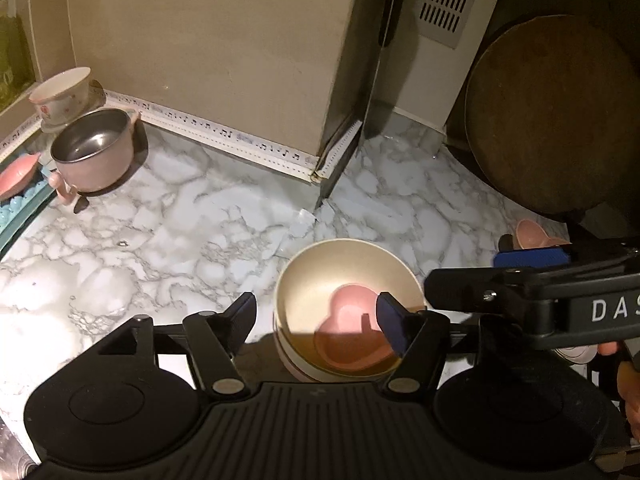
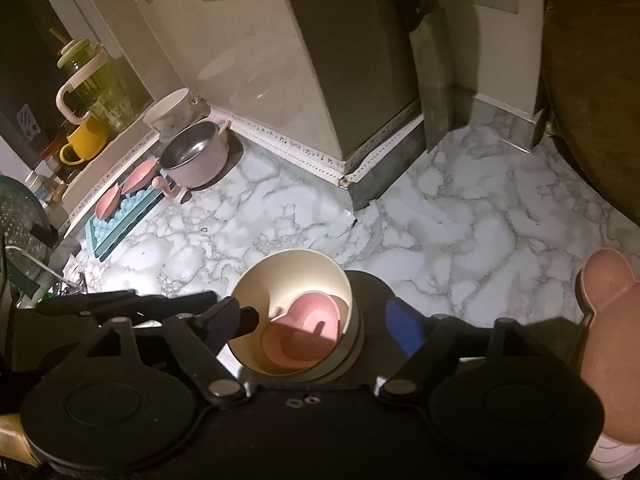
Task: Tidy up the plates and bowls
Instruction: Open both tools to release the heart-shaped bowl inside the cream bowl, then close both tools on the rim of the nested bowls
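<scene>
A cream bowl (image 1: 320, 280) stands on the marble counter (image 1: 160, 232) with a pink heart-shaped dish (image 1: 348, 308) lying inside it. The bowl seems to sit stacked on another bowl. My left gripper (image 1: 316, 316) is open and hovers just above the bowl, with its right finger over the rim. In the right wrist view the same bowl (image 2: 280, 276) and pink dish (image 2: 304, 328) lie between the open fingers of my right gripper (image 2: 324, 316), close above them. Another pink dish (image 2: 604, 280) lies at the right.
A pink-sided steel pot (image 1: 94, 148) and a floral cup (image 1: 64, 94) stand at the back left. Pink fish-shaped dishes (image 2: 124, 188) rest on a blue mat (image 2: 120, 220). A round wooden board (image 1: 556, 112) leans at the right. A tiled wall corner (image 1: 320, 168) juts out.
</scene>
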